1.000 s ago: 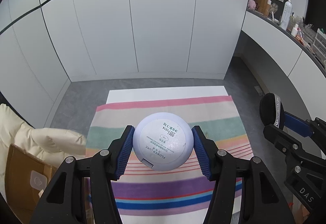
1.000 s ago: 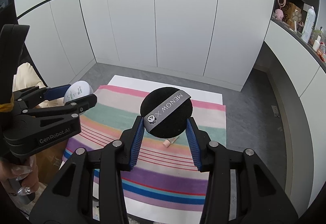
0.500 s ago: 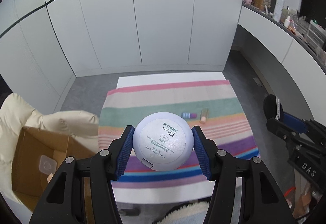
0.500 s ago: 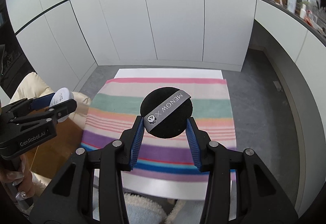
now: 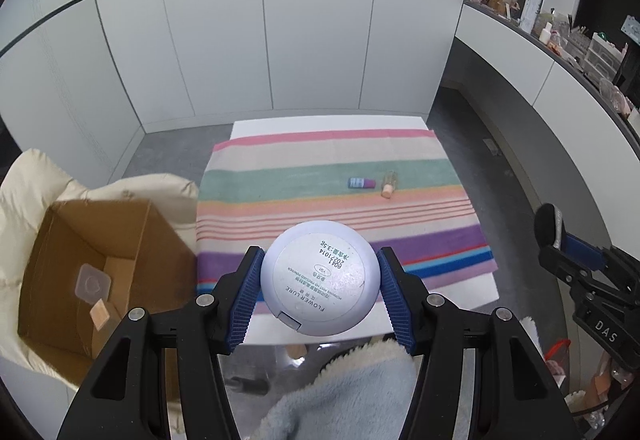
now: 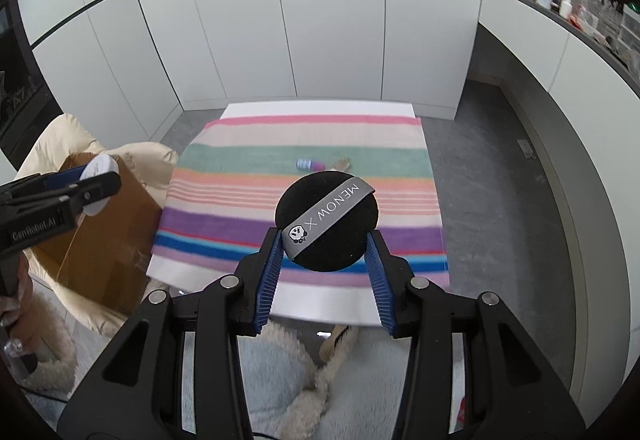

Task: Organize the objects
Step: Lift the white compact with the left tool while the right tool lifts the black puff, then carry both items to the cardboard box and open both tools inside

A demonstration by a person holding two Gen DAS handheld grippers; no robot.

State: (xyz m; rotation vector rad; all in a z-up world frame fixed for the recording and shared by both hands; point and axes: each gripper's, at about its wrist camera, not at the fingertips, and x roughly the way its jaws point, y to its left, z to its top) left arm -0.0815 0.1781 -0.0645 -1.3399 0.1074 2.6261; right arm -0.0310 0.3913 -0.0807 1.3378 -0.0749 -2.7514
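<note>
My left gripper (image 5: 320,290) fingers clamp the white powder compact (image 5: 320,278), held above the bench's near edge. My right gripper (image 6: 325,242) fingers pinch the black puff (image 6: 327,220), also in the air. Cardboard box (image 5: 100,240) off the bench's left edge already holds a small clear container (image 5: 93,283). Left to sort: purple bottle (image 5: 361,183) and tan bottle (image 5: 388,185) lying just beside each other on the striped cloth (image 5: 280,180), towards the far right corner.

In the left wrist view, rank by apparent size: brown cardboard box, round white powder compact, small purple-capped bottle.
1. brown cardboard box
2. round white powder compact, inflated by nearness to the camera
3. small purple-capped bottle
</note>
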